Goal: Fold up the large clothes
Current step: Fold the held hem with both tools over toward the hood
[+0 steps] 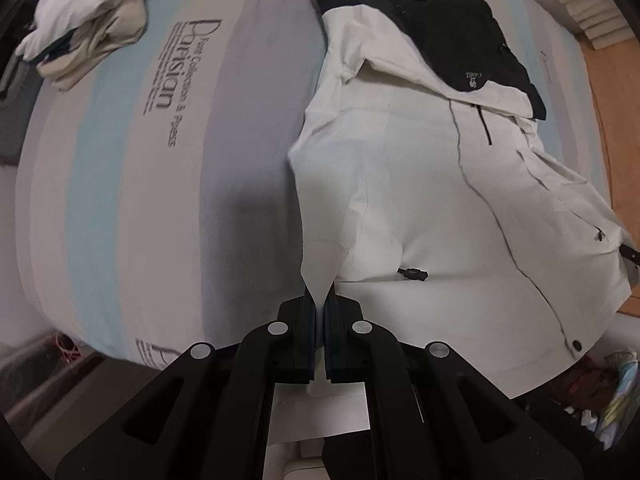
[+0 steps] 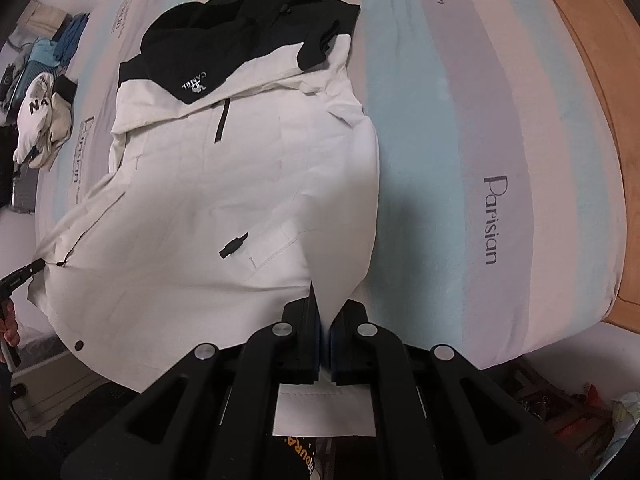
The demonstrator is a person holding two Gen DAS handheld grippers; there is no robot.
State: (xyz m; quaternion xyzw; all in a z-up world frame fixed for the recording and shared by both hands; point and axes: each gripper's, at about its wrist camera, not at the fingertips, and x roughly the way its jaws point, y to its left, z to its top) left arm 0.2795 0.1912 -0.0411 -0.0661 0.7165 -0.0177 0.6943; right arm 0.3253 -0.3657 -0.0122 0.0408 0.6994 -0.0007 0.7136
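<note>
The jacket (image 1: 440,200) lies spread on the striped bedsheet (image 1: 120,200), its white body running away from both sets of fingers and its black shoulders and hood at the far end. The hem is the part nearest the fingers, hanging over the bed's near edge. The left gripper (image 1: 320,312) is clenched on a pinch of white hem fabric, which rises in a narrow peak from between its fingers; ahead of them and slightly right, a black cord toggle (image 1: 414,273) lies on the cloth. The right gripper (image 2: 326,320) is likewise closed on the hem at the opposite corner, with the same toggle ahead and to the left of its fingers.

The cloth looks like a thin woven shell: light, soft enough to drape and crease, probably somewhat slick, so a shallow pinch could slide out. Gripping at the stitched hem corners, where the fabric is doubled, seems the safer hold, and lifting both corners together should carry the lower half toward the black yoke without dragging the sleeves.

Farther off, beyond the left fingers and to their left, a folded pile of clothes (image 1: 88,28) sits on the sheet.
</note>
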